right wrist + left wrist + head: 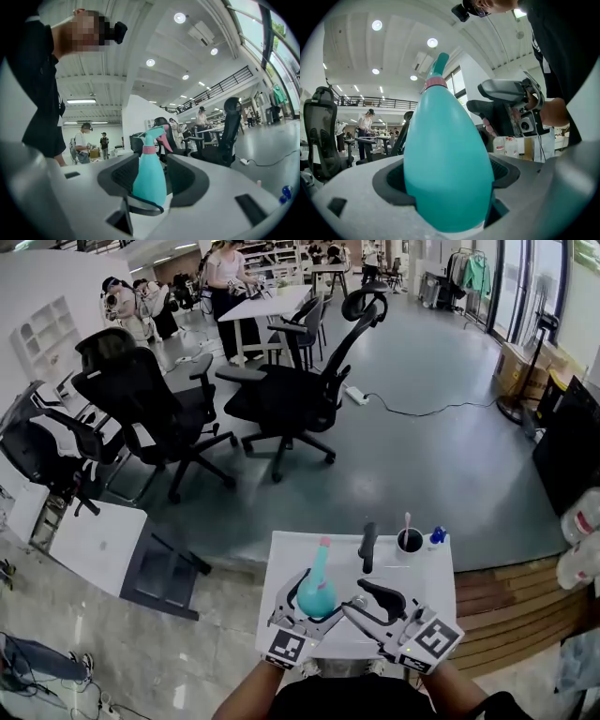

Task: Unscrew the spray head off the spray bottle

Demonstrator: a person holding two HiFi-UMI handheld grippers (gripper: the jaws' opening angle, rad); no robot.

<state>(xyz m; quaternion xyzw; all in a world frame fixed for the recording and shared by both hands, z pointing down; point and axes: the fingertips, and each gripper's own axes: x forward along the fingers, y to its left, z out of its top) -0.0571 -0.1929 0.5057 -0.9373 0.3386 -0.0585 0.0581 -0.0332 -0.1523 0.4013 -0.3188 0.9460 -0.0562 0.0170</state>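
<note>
Item 1, spray bottle [317, 589]: teal, upright, at the near left part of the white counter [433, 589]. My left claw [314, 607] was clamped on its round body; in the left gripper view [450, 180] the body [447, 164] filled the space between the pads, touching both.

Item 2, spray head [324, 545]: teal with a pink collar and pink trigger, seated on the bottle's neck [157, 133], not removed.

Item 3, my right claw [354, 596]: just beside the bottle on its right, over the near middle of the counter. Its jaws stood spread wide [154, 187]; the bottle [149, 180] showed in the gap between them, clear of both pads, so I was pinching nothing there.

Item 4, black cup [410, 540]: at the far edge, right of centre, a thin pale-pink stick standing in it.

Item 5, small blue object [437, 535]: far right corner, just beside the cup.

Item 6, long black object [368, 547]: near the far edge, left of the cup; kind not discernible.
</note>
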